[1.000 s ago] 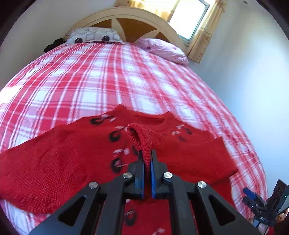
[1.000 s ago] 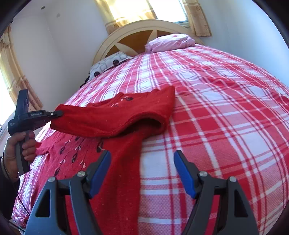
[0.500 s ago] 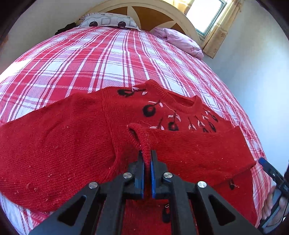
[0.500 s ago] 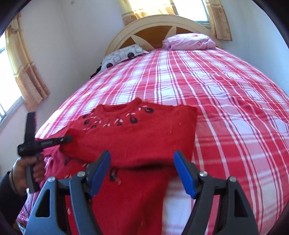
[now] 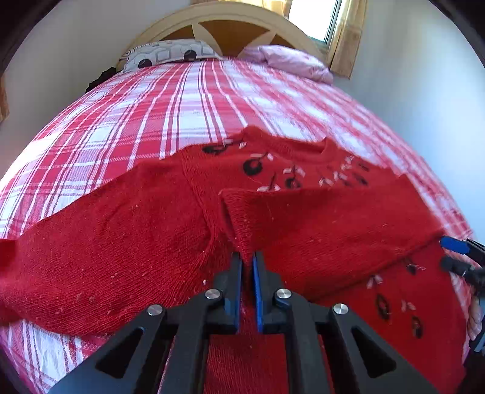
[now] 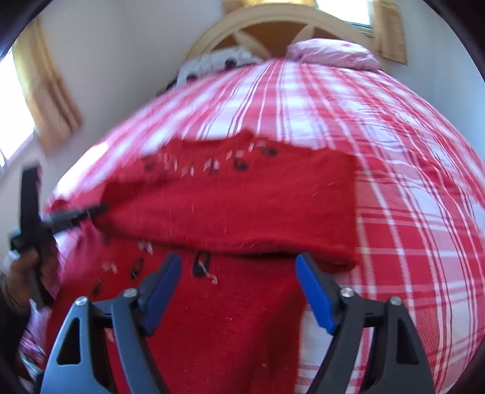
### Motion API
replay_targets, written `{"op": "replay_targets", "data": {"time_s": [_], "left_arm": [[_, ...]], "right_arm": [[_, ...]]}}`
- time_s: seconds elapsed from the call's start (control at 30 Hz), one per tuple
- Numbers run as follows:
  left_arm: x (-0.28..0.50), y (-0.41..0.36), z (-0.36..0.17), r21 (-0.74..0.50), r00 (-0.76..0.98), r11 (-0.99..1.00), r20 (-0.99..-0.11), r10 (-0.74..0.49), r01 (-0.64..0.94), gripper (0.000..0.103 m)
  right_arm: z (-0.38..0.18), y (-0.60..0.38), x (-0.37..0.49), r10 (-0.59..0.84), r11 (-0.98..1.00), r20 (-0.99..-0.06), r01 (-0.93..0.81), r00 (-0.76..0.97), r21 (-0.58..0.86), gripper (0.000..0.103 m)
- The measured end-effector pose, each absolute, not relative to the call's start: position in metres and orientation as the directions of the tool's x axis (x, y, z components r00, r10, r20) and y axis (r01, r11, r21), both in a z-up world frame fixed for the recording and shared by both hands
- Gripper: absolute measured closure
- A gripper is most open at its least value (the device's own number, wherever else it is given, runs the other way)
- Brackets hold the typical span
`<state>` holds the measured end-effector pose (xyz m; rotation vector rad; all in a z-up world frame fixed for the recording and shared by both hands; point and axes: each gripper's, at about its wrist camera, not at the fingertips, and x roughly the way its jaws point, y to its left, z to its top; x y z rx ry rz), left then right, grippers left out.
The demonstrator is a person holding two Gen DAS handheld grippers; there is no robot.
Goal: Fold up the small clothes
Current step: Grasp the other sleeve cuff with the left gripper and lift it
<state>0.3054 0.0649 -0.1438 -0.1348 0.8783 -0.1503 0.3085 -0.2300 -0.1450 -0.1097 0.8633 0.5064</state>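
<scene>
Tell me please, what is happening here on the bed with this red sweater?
A person is folding a red sweater on a checked bedspread. The left hand-held gripper is shut on a sleeve cuff laid across the sweater's chest. The right hand-held gripper hovers open above the lower body. The other sleeve lies unfolded.

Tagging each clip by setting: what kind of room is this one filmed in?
A bedroom, most likely. A bed with a red checked cover fills the view, a curved wooden headboard and two pillows at its far end, and a curtained window behind.
</scene>
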Motion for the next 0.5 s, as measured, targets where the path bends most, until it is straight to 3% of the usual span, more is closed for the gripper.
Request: {"op": "replay_targets", "data": {"time_s": [0.07, 0.17, 0.27, 0.5], "left_arm": [[0.312, 0.069, -0.146, -0.172, 0.622, 0.984, -0.765, -0.168, 0.054, 0.096], [0.303, 0.084, -0.132, -0.248, 0.645, 0.967, -0.732, -0.221, 0.051, 0.096], [0.29, 0.097, -0.123, -0.196, 0.665, 0.979, -0.725, -0.182, 0.055, 0.095], [0.256, 0.153, -0.131, -0.177, 0.662, 0.984, -0.74, -0.118, -0.023, 0.095]], "right_arm": [[-0.163, -0.217, 0.316, 0.32, 0.888, -0.807, -0.455, 0.496, 0.072, 0.021], [-0.161, -0.216, 0.307, 0.319, 0.894, -0.797, -0.441, 0.513, 0.074, 0.021], [-0.153, -0.217, 0.29, 0.384, 0.867, -0.783, -0.482, 0.489, 0.124, 0.021], [-0.161, -0.213, 0.275, 0.374, 0.86, -0.805, -0.497, 0.461, 0.114, 0.021]]}}
